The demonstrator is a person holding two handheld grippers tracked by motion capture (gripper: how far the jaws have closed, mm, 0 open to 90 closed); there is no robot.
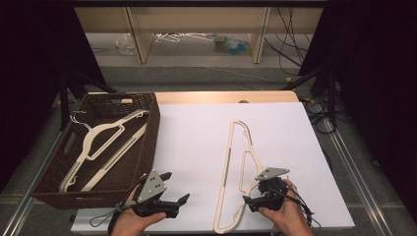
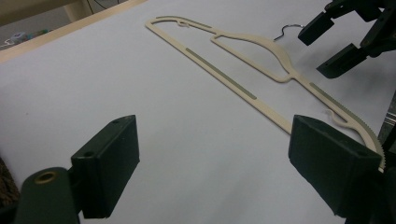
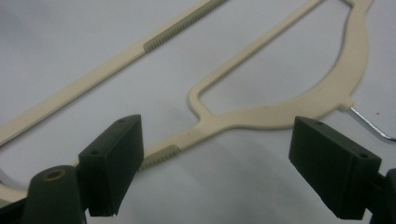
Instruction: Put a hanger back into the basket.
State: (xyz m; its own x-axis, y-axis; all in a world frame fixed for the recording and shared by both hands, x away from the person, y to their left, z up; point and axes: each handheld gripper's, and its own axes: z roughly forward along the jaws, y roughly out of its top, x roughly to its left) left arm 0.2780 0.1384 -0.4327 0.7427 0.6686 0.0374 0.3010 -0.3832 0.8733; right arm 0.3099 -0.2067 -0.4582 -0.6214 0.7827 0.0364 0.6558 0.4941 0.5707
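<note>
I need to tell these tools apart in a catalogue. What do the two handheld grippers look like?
Both are black, with two blocky flat-faced jaws. The left gripper and right gripper each carry a grey three-cornered plate dotted with small holes, and trail a thin dark cable. No sleeves show.

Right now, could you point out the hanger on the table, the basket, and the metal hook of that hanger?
cream hanger (image 1: 229,162), high view, on its long straight bar.
wicker basket (image 1: 150,142), high view, on its right wall.
metal hook (image 3: 371,123), right gripper view, on the wire beside the hanger's neck.

A lab: black curtains (image 1: 29,44), loose cables (image 1: 290,34), white-covered table (image 1: 196,137)
</note>
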